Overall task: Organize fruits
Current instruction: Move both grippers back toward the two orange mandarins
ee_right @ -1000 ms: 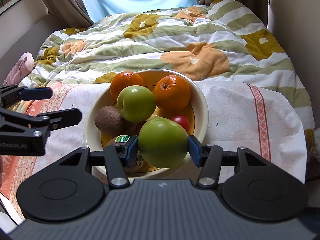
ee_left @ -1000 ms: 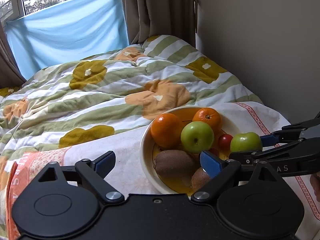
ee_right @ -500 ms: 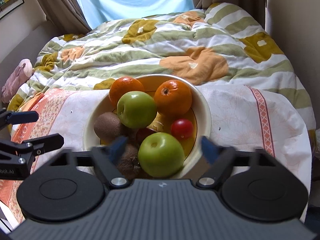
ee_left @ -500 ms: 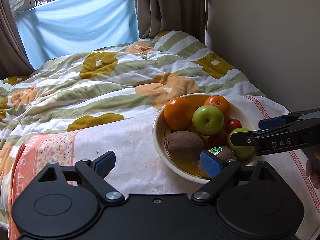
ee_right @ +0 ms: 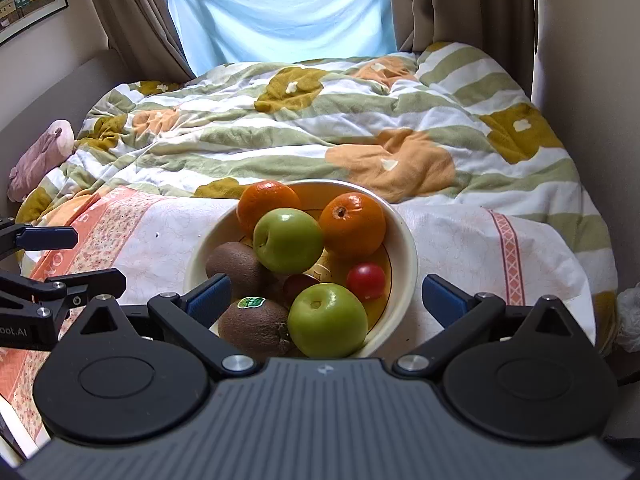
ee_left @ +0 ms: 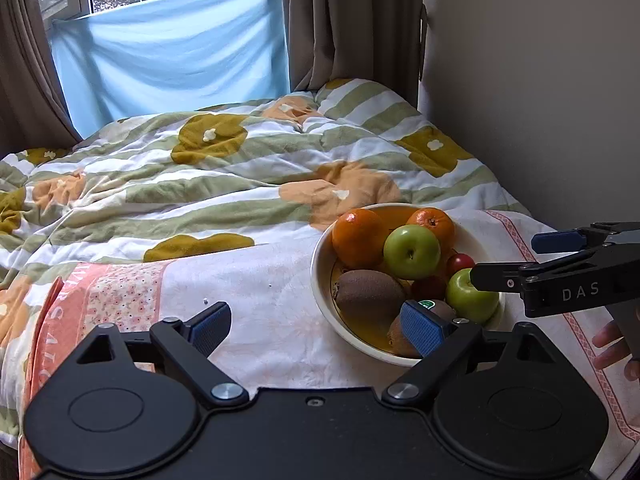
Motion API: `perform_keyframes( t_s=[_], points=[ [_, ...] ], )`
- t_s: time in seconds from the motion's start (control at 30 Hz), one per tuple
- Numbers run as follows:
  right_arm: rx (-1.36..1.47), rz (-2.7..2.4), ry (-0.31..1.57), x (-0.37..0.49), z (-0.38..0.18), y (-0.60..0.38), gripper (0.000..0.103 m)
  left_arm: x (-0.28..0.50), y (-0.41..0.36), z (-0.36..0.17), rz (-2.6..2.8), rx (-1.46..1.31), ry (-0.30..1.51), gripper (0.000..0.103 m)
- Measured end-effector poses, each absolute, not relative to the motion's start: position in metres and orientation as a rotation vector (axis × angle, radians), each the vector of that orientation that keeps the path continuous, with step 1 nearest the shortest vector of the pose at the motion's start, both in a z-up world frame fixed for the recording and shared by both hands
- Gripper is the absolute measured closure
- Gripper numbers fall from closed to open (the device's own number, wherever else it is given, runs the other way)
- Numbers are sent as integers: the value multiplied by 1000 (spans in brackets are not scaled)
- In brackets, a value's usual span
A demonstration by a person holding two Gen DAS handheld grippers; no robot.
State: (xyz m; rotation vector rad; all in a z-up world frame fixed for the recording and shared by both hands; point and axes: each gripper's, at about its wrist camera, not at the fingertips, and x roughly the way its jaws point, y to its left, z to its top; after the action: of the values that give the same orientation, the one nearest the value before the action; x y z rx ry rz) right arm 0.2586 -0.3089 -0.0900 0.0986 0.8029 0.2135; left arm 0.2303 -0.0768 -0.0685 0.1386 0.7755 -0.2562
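A cream bowl (ee_right: 406,240) (ee_left: 320,280) sits on a white and pink cloth on the bed. It holds two oranges (ee_right: 352,226), two green apples, two kiwis (ee_right: 236,266) and small red fruits (ee_right: 366,275). The near green apple (ee_right: 327,319) (ee_left: 470,300) lies at the bowl's front edge. My right gripper (ee_right: 326,296) is open and empty, just behind and above that apple. My left gripper (ee_left: 316,324) is open and empty, left of the bowl over the cloth.
A flowered green and orange quilt (ee_right: 320,120) covers the bed behind the bowl. A wall (ee_left: 540,80) runs along the right. Curtains and a blue sheet (ee_right: 280,12) hang at the window. A pink soft toy (ee_right: 40,156) lies at the far left.
My right gripper opened and let the green apple go into the bowl's front, then drew back. My left gripper drew back and to the left.
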Motion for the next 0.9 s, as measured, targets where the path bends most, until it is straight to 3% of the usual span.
perform_keyframes(
  t_s=[0.4, 0.9],
  points=[
    [90, 84, 779, 199, -42, -294, 0, 194, -50, -33, -324, 108, 706, 9],
    [119, -58, 749, 109, -35, -259, 0, 153, -26, -37, -459, 118, 694, 9]
  ],
)
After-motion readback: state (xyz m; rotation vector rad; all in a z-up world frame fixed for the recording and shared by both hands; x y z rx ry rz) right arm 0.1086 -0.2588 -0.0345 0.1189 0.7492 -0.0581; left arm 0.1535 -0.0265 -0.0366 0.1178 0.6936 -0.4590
